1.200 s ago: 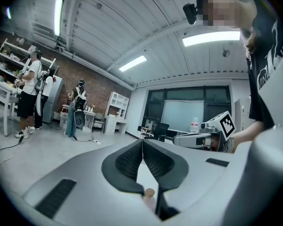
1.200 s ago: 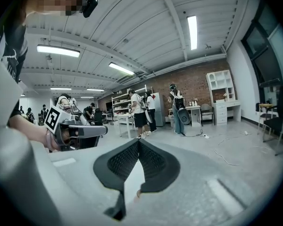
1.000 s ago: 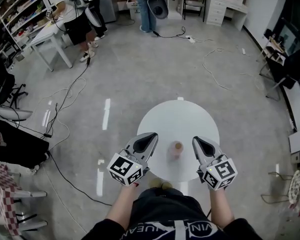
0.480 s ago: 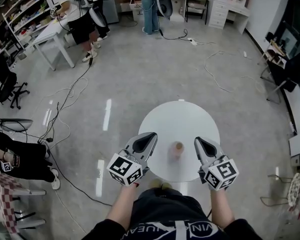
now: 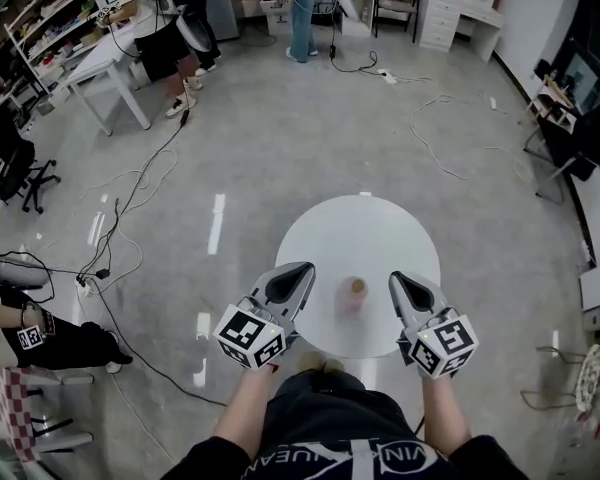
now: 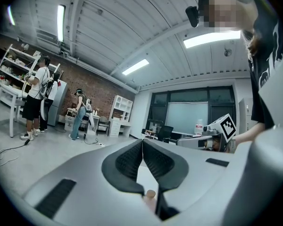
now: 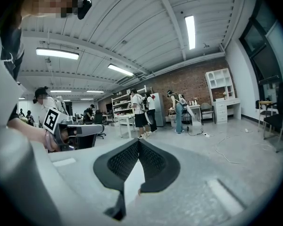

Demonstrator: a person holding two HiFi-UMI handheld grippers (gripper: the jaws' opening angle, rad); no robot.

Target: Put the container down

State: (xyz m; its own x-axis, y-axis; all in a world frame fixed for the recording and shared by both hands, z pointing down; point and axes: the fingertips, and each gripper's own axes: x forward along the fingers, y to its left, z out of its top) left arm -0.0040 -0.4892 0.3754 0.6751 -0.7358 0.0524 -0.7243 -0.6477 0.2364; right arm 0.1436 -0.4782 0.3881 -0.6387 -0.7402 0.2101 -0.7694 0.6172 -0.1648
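- Nearest the person, in the head view, the left gripper (image 5: 300, 271) and the right gripper (image 5: 394, 279) reached over the near part of a round white table (image 5: 380, 233). Each had its jaws pressed together at the tips, with nothing gripped.
- Between the two grippers, apart from both, the container (image 5: 355, 291) stood upright on the table. It was a small, pale pinkish bottle with a round tan cap.
- Seen from the left gripper view, the container showed low in the gap beneath the closed tips. It stood out beyond the jaws, untouched.
- Farther off, loose cables (image 5: 130, 203) trailed across a grey floor (image 5: 280, 138).
- At the far wall, people (image 5: 160, 28) stood by a white bench and shelves.
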